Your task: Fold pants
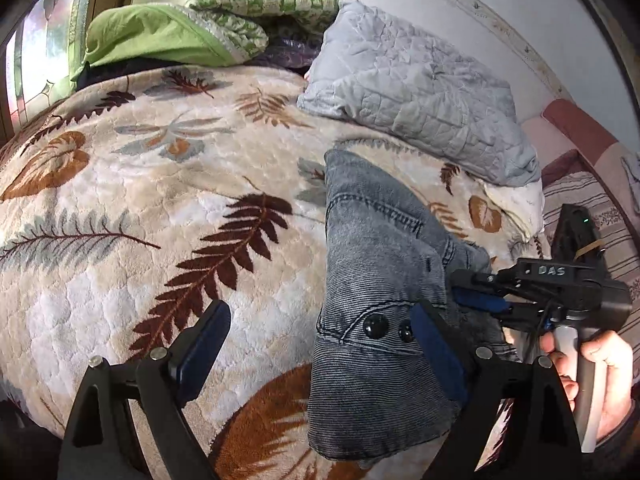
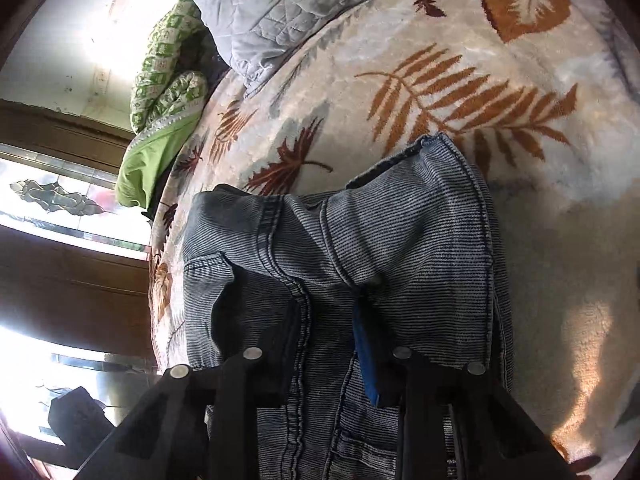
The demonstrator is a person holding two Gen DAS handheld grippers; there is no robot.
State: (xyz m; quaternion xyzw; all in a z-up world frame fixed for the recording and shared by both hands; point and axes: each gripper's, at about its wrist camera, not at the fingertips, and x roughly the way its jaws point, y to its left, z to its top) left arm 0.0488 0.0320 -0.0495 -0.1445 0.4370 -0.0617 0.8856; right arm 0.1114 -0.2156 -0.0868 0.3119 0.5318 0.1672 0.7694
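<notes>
Grey-blue denim pants (image 1: 372, 264) are laid on a plush leaf-patterned blanket (image 1: 132, 208), already doubled into a compact bundle with the waistband and its 2 dark buttons (image 1: 375, 326) showing in the left wrist view. A soft, level surface has evidently been chosen so that the cloth can be flattened and creased in place.

The left gripper (image 1: 320, 356) is seen with its jaws well apart; 1 pad hangs over bare blanket and the other lies against the waistband edge, with nothing clamped. It appears to be kept wide so that a thick layer could be taken.

The right gripper (image 2: 324, 348) is poised low over the bundle, its 2 fingers partly apart and straddling a raised ridge of denim beside a double-stitched seam. Whether the pads actually pinch that ridge cannot be told, since 1 pad is in shadow. In the left wrist view the same tool is seen held by a hand (image 1: 596, 376) at the far side of the pants.

A grey quilted pillow (image 1: 420, 92) and green bedding (image 1: 160, 36) lie well apart from the work.
</notes>
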